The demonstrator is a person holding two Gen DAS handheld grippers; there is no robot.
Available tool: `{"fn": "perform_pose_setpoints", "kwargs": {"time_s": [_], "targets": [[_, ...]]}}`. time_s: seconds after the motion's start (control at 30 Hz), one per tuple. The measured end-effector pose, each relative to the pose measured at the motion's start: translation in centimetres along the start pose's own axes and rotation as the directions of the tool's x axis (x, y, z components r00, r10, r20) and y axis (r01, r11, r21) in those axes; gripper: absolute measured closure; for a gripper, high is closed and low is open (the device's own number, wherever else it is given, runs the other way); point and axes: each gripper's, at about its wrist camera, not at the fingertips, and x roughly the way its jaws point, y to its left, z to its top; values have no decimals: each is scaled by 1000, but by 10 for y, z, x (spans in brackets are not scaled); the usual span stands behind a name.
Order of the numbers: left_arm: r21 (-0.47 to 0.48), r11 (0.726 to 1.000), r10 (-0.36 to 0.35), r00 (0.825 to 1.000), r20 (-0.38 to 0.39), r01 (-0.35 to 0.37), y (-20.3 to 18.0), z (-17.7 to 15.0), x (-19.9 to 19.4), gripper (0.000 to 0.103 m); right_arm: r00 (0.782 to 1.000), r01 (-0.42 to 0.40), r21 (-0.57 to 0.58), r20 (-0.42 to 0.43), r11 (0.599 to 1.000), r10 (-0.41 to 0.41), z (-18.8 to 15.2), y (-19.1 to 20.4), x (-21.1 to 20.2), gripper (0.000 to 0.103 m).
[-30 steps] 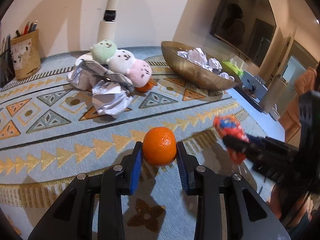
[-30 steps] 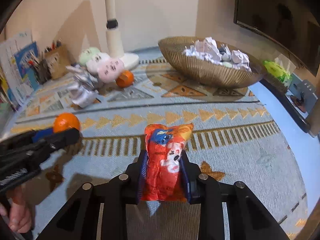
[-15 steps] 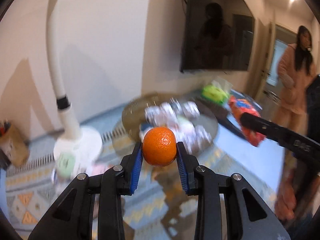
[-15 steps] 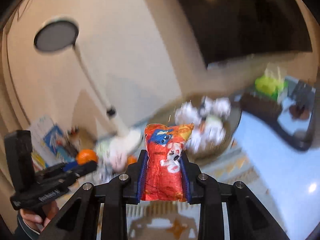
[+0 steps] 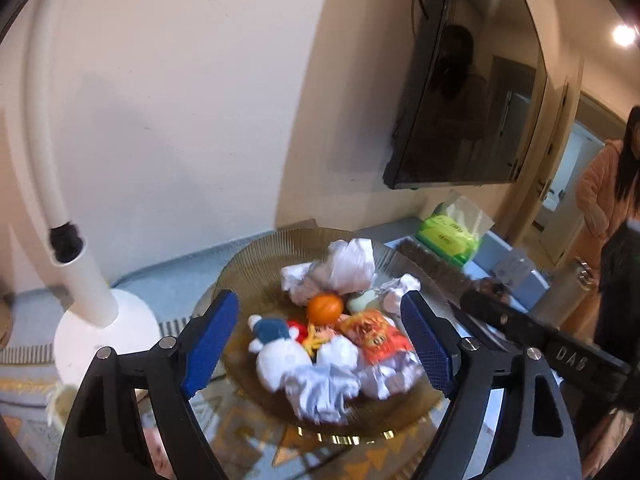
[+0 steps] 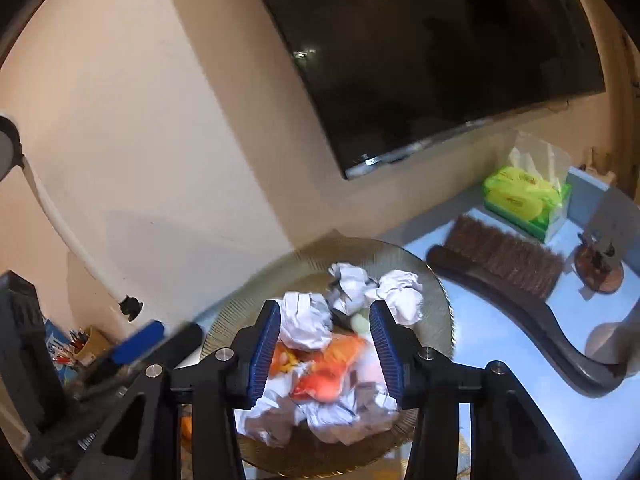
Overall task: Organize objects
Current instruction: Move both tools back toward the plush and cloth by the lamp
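Left tongs (image 5: 320, 344) stand wide open and hold nothing; both blue pads (image 5: 210, 346) are spread to either side of the bowl's contents. Right tongs (image 6: 322, 354) are likewise parted and empty, the view between the jaws showing only what lies in the bowl.

Both sets of tongs hang above the ribbed golden bowl (image 5: 256, 252), which sits on the bench beside the white lamp base (image 5: 108, 332). In the left wrist view the orange (image 5: 325, 307) rests near the middle of the bowl, against crumpled paper balls (image 5: 340, 268). The snack packet (image 5: 374, 334) lies just beside it, on top of the paper, with a white plush toy (image 5: 280, 356) at its other side. In the right wrist view the packet (image 6: 328, 372) is blurred but shows between the jaws.

Judgement: the step in hand is the release and clearing away from the bowl. To do it well, both tongs should lift straight up with jaws kept wide, so no pad catches the paper or drags the packet over the rim. The two tools are near each other and should part sideways only after rising.

The packet's long axis runs roughly from the orange toward the bowl's near right rim, its face turned up. The orange is round and shows no usable axis.

A brush (image 6: 500, 264) and a green tissue pack (image 6: 524, 196) lie on the bench beyond the bowl.
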Motion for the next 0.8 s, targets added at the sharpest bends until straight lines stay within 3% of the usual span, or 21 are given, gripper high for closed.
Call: {"fn": "perform_pose_setpoints", "kwargs": {"time_s": [0.13, 0.27, 0.3, 0.37, 0.43, 0.5, 0.6, 0.7, 0.77, 0.8], "targets": [[-13, 999, -34, 999, 26, 34, 0, -10, -52, 21, 999, -37, 3, -2, 999, 37, -22, -10, -30, 54], [8, 1000, -12, 996, 85, 11, 6, -33, -118, 17, 994, -110, -34, -17, 993, 110, -47, 3, -67, 38], [15, 1000, -4, 995, 97, 2, 12, -42, -134, 16, 992, -129, -54, -21, 990, 128, -56, 11, -78, 38], [19, 999, 35, 994, 108, -37, 27, -67, -164, 1, 987, -162, -93, -39, 982, 159, -73, 24, -96, 38], [3, 995, 95, 988, 122, -96, 45, -96, -182, 1, 982, -187, -124, -63, 974, 180, -98, 38, -108, 32], [-14, 985, 173, 980, 98, -172, 73, -126, -190, 1, 982, -179, -140, -87, 974, 168, -130, 47, -108, 6], [-108, 946, 309, 951, 26, -305, 127, -166, -184, 1, 987, -136, -183, -107, 974, 118, -175, 55, -93, 6], [-189, 941, 281, 959, -24, -280, 162, -195, -177, 1, 989, -104, -236, -124, 966, 76, -204, 57, -69, 6], [-217, 941, 258, 965, -33, -259, 170, -206, -169, 1, 987, -102, -279, -146, 955, 62, -207, 65, -65, 6], [-226, 938, 258, 965, -43, -261, 172, -211, -164, 1, 991, -97, -307, -118, 947, 63, -208, 70, -69, 3]]}}
